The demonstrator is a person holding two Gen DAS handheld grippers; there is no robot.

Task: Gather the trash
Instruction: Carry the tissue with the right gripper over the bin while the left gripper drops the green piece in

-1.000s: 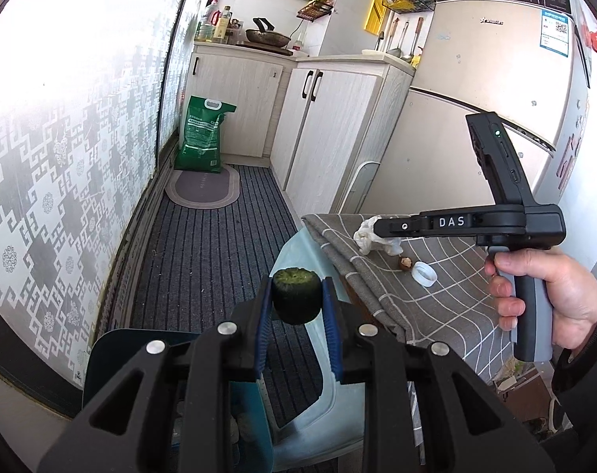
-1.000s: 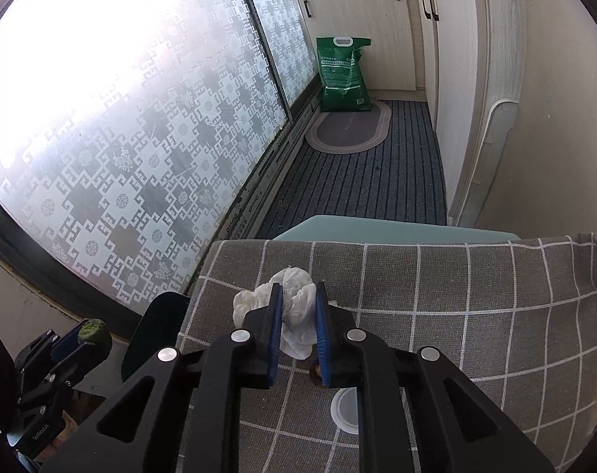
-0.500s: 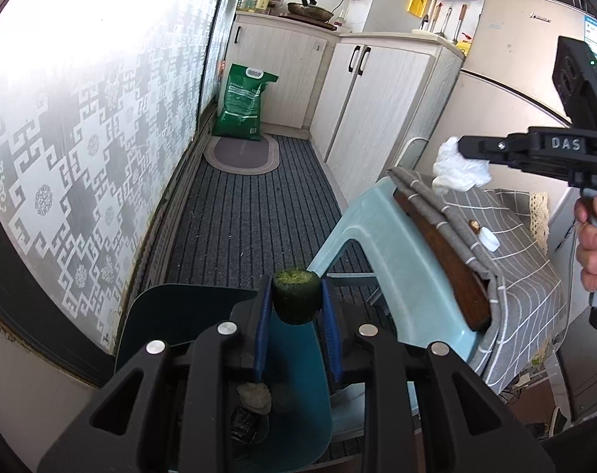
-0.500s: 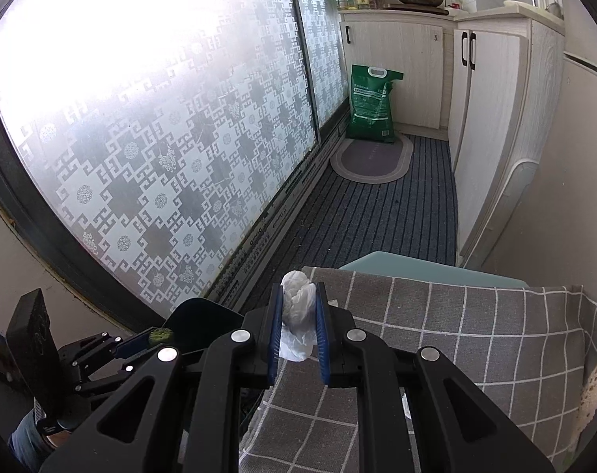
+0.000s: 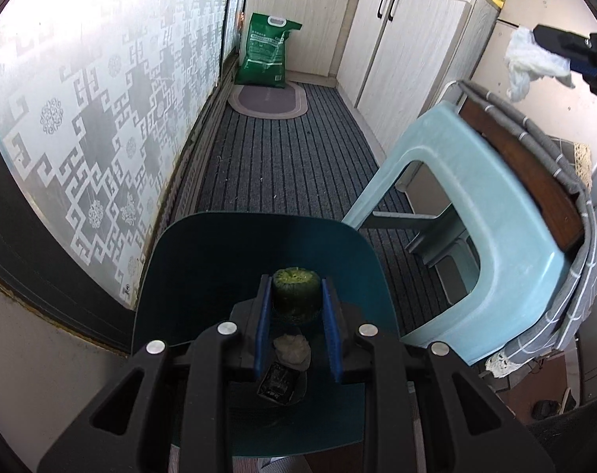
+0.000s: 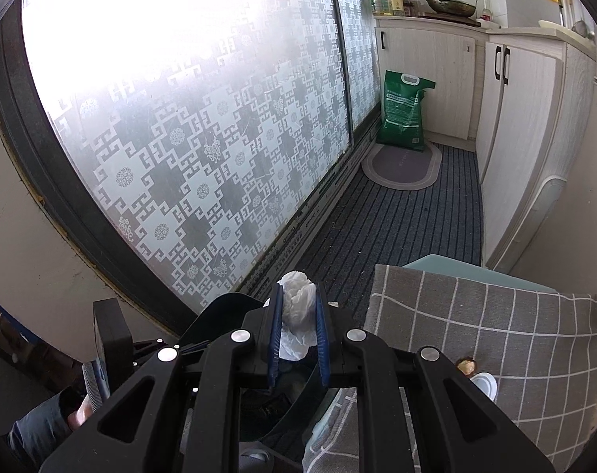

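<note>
Trash collection midway: left gripper (image 5: pixel 296 307) clamps a green vegetable stub (image 5: pixel 296 293) over the teal bin (image 5: pixel 204 260), where scraps already lie. Right gripper (image 6: pixel 297 329) pinches a crumpled tissue (image 6: pixel 296 307) beside the bin; a white cap (image 6: pixel 484 384) and nutshell (image 6: pixel 467 364) remain on the checked cloth (image 6: pixel 495 315).

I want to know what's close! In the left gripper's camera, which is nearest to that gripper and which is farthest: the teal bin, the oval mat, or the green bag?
1. teal bin, right below the left gripper, which holds a green vegetable chunk over it.
2. oval mat, farther along the striped floor.
3. green bag, behind the mat, leaning against the cabinets.
</note>
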